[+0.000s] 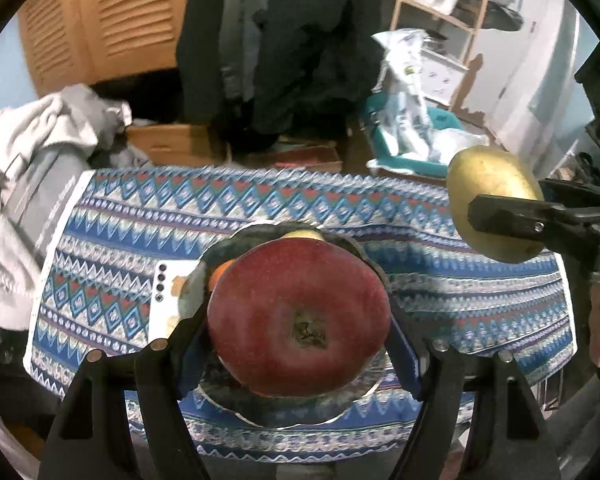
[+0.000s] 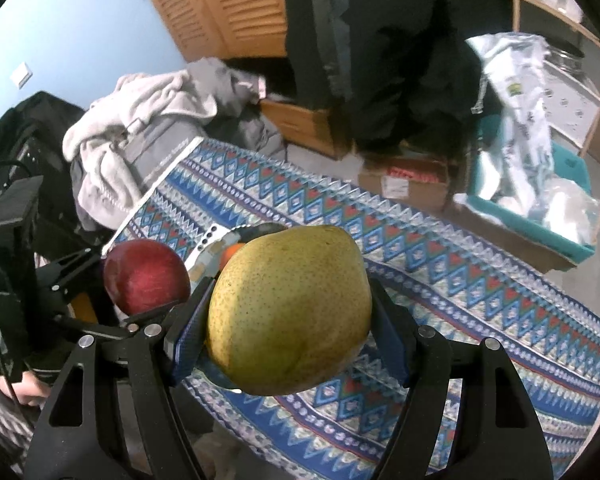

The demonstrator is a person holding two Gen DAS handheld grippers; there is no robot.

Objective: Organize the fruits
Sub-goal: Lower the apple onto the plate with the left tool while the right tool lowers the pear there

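Both tongs loaded above the plate.
Left tongs grip a red apple; right tongs grip a pear, raised near the counter's right edge.

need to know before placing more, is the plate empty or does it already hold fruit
Not empty: the plate already holds an orange fruit.

apple: deep red w/ pale speckles | pear: yellow-green, dark-dotted | tablecloth: blue/white/red zigzag & diamond bands | plate: dark, silver rim | phone: white | bin: teal
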